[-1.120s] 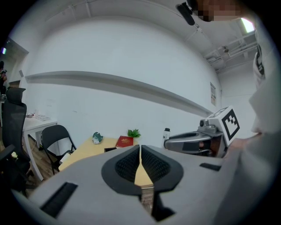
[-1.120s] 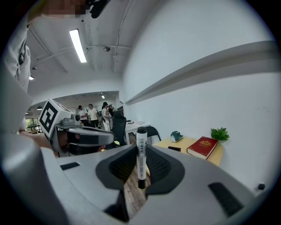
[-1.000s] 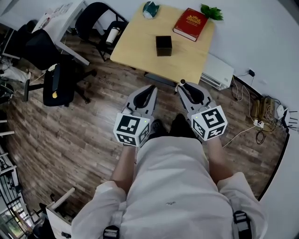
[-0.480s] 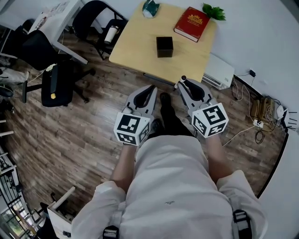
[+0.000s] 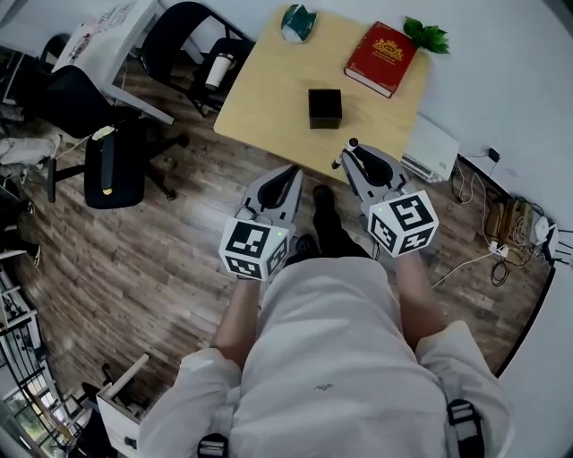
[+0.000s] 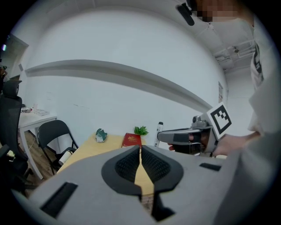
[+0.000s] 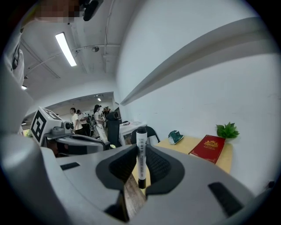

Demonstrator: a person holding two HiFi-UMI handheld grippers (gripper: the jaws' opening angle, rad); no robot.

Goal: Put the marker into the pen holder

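The black cube-shaped pen holder point(image 5: 324, 107) stands in the middle of the light wooden table point(image 5: 269, 85), ahead of both grippers. My right gripper point(image 5: 352, 154) is shut on a white marker point(image 7: 141, 156) with black ends, held upright between the pads; its tip point(image 5: 344, 153) sticks out near the table's near edge. My left gripper point(image 5: 288, 174) is shut with nothing in it, lower and to the left, over the floor. In the left gripper view the right gripper point(image 6: 193, 137) and the marker point(image 6: 159, 132) show at the right. The pen holder is hidden in both gripper views.
On the table lie a red book point(image 5: 380, 58), a small green plant point(image 5: 428, 36) and a teal object point(image 5: 298, 22). Black chairs point(image 5: 192, 45) and a white desk point(image 5: 107, 40) stand at the left. Cables point(image 5: 501, 233) lie by the wall. People point(image 7: 90, 118) stand far off.
The person has stepped forward, one foot now ahead between the grippers. The right gripper with the marker has come closer to the table's near edge. The left gripper has barely moved.
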